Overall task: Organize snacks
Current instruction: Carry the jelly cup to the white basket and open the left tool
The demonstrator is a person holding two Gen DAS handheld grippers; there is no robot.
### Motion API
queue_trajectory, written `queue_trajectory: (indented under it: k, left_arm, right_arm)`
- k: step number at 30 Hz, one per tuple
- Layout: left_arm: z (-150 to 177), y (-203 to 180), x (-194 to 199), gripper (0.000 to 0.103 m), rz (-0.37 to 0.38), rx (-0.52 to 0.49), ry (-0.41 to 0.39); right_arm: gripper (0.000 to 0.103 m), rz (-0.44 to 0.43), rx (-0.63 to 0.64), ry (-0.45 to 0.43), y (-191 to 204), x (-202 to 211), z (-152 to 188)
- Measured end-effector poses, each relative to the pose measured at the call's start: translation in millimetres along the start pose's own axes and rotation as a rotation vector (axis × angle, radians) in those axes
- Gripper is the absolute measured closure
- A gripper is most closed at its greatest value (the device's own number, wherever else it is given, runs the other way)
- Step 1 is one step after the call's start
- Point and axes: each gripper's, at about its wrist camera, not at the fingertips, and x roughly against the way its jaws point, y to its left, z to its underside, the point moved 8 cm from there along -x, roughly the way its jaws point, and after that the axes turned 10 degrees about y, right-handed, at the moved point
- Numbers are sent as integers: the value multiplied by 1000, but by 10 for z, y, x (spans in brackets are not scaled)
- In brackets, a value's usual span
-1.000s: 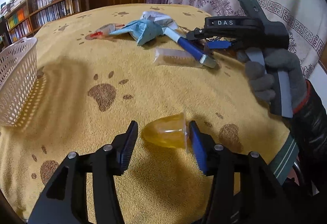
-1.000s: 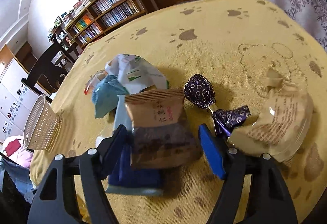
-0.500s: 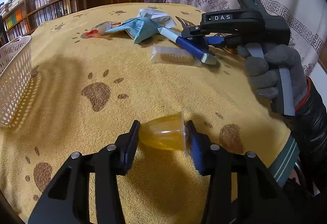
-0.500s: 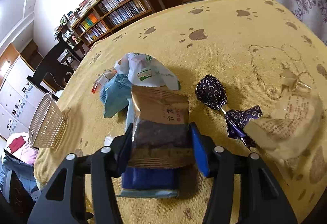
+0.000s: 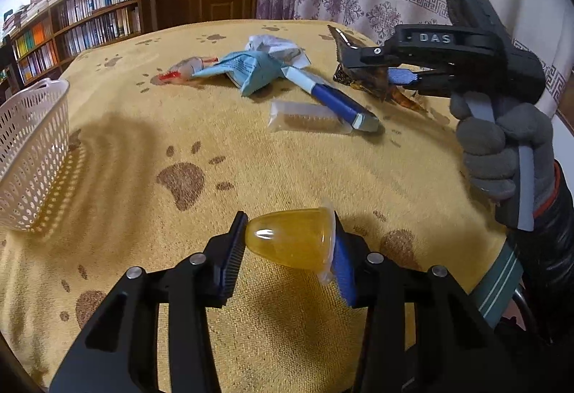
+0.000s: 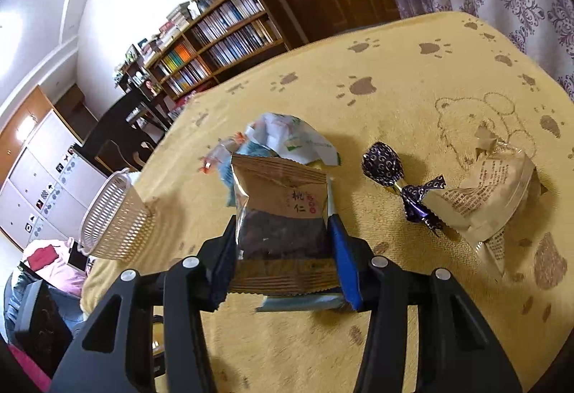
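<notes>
My left gripper [image 5: 287, 249] is shut on a yellow jelly cup [image 5: 292, 240], held just above the yellow paw-print cloth [image 5: 251, 178]. My right gripper [image 6: 283, 249] is shut on a brown snack packet [image 6: 281, 210] with a dark window, lifted off the cloth; the same packet [image 5: 362, 79] shows in the left wrist view under the right gripper's black body. A white perforated basket [image 5: 30, 156] stands at the left edge, also the basket [image 6: 114, 221] in the right wrist view.
Loose snacks lie on the cloth: a light blue pouch [image 5: 247, 68], a blue-and-white bar [image 5: 333, 99], a clear wafer pack [image 5: 308, 117], a red-tipped sachet [image 5: 186, 68], a purple twist candy [image 6: 398, 178], a tan pastry bag [image 6: 491, 192]. A gloved hand [image 5: 502, 149] holds the right gripper.
Both grippers closed: the left on the jelly cup, the right on the brown packet. Both have since lifted their snacks off the cloth.
</notes>
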Motion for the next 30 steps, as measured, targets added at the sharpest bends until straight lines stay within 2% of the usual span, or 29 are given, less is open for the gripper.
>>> queue_trajectory:
  k: [7, 14, 26, 30]
  left_arm:
    - [-31, 25, 101, 58, -19, 2, -25]
    - [-140, 214, 321, 58, -55, 37, -84]
    - [-318, 1079, 949, 58, -188, 201, -228]
    - [-358, 1433, 1139, 58, -262, 259, -271]
  right_arm:
    - [54, -27, 26, -42, 161, 189, -7]
    - [54, -34, 61, -74, 299, 311, -11]
    - [54, -57, 89, -77, 464, 341, 44]
    - [54, -60, 95, -73, 512, 332, 75]
